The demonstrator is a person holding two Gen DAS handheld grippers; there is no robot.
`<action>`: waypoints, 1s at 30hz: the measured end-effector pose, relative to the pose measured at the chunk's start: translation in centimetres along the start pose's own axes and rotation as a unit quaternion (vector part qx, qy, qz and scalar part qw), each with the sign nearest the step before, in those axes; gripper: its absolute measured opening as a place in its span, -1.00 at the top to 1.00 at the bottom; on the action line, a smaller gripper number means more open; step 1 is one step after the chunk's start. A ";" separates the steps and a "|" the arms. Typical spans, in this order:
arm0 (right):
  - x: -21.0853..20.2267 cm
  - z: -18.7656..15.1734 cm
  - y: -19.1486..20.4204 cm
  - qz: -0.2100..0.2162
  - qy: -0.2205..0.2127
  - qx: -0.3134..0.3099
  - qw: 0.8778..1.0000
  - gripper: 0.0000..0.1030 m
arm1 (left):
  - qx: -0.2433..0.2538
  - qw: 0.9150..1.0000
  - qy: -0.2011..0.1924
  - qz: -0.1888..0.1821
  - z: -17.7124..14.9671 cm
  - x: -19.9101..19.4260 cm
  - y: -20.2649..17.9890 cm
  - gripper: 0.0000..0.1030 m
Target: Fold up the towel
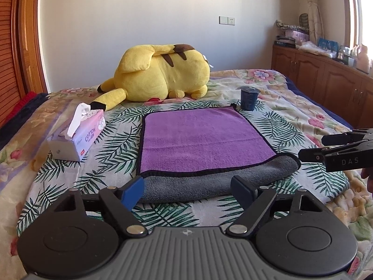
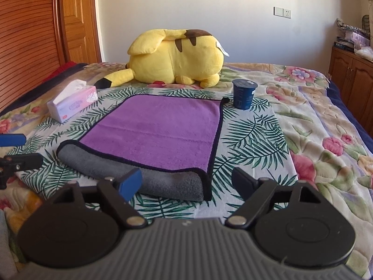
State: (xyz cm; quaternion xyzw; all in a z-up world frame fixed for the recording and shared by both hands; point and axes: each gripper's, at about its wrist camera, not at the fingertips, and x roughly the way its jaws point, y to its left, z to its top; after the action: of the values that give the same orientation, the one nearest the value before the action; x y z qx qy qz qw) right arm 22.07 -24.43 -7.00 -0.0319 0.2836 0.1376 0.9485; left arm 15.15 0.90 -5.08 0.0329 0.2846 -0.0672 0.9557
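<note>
A towel (image 1: 200, 137), purple on one side and grey on the other with a black hem, lies on the bed's leaf-print cloth; its near edge is folded so a grey band (image 1: 209, 182) shows. My left gripper (image 1: 186, 192) is open just in front of that grey fold, holding nothing. My right gripper (image 2: 186, 185) is open at the towel's (image 2: 158, 130) near right corner, empty. The right gripper's fingers (image 1: 335, 147) also show at the right edge of the left wrist view. The left gripper's fingers (image 2: 14, 149) show at the left edge of the right wrist view.
A yellow plush toy (image 1: 160, 77) lies behind the towel. A pink tissue box (image 1: 77, 137) sits to the towel's left. A dark blue cup (image 1: 249, 98) stands at its far right corner. Wooden cabinets (image 1: 326, 79) line the right wall; a wooden door (image 2: 35, 35) is at the left.
</note>
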 end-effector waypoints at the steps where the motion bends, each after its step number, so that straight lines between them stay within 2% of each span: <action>1: 0.3 0.1 -0.2 -0.001 0.002 0.001 1.000 -0.60 | -0.002 1.000 0.002 0.002 0.1 0.3 0.3 -0.24; 5: 1.5 0.3 -0.7 0.000 0.011 0.005 1.000 -0.54 | -0.005 1.000 0.012 0.006 0.3 1.6 1.2 -0.13; 13: 3.7 0.4 -1.7 0.004 0.031 0.012 0.999 -0.38 | -0.003 0.999 0.032 0.014 0.5 4.3 2.5 -0.11; 20: 5.4 0.4 -2.4 0.007 0.049 0.018 0.999 -0.30 | -0.007 0.999 0.047 0.019 0.6 6.4 3.6 0.06; 27: 6.5 0.0 -2.7 0.020 0.072 0.019 0.997 -0.19 | -0.026 0.998 0.047 0.027 0.8 7.6 4.9 0.07; 30: 6.7 0.0 -2.7 0.025 0.079 0.019 0.996 -0.18 | -0.037 0.998 0.050 0.026 1.0 8.2 5.5 0.14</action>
State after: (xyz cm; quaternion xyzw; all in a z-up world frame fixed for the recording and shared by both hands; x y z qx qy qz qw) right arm 28.20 -25.41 -10.76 -0.0171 0.3609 0.1527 0.9199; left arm 23.30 5.37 -8.65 0.0079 0.3335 -0.0301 0.9422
